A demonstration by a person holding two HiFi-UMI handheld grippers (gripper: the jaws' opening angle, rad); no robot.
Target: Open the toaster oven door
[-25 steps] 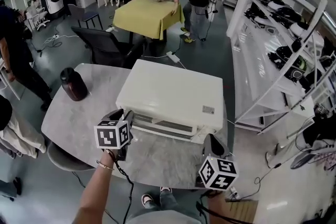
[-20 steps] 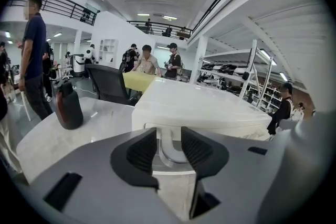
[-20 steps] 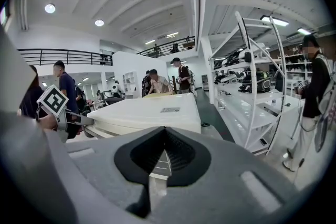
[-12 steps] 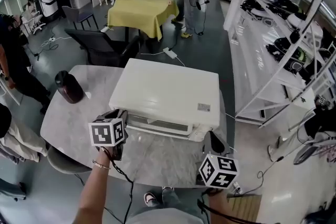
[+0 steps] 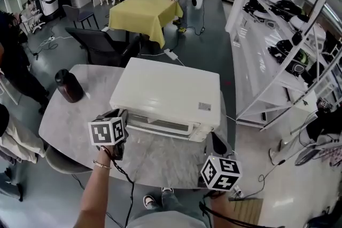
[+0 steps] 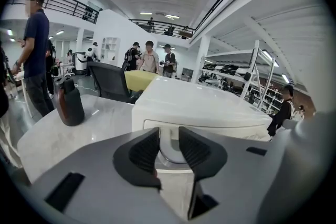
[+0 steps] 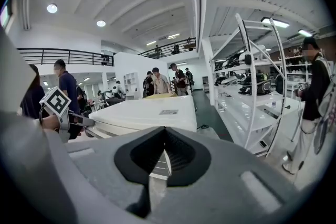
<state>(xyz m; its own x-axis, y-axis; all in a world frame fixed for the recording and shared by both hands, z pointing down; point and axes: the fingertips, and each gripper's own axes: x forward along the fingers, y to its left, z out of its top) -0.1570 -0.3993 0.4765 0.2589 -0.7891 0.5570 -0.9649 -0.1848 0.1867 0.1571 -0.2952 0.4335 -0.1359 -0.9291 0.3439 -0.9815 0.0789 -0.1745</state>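
Closing in on the handle is what has just happened: the fingers of the left gripper have just been drawing together, and the white handle of the toaster oven now sits between their ribbed pads, filling the gap, so they appear to be pinching it rather than merely straddling it. Little else differs from a second ago. The left gripper stays at the front left corner of the toaster oven, angled down toward the door. The toaster oven stands where it stood, on the pale counter, square to the person, with a dark bottle well off to its left. The door looks as shut as before, with no gap that shows in the head view. The right gripper hangs near the front right corner of the toaster oven, apart from it, its fingers pressed together at the tips with nothing between them. For the task, this reads as the end of the reach and the start of the grip: the hold on the handle seems made, but the opening itself is not yet begun. The next move probably calls for a pull toward the person and downward, and a grip so near one end of the handle may slip or twist as the door swings.
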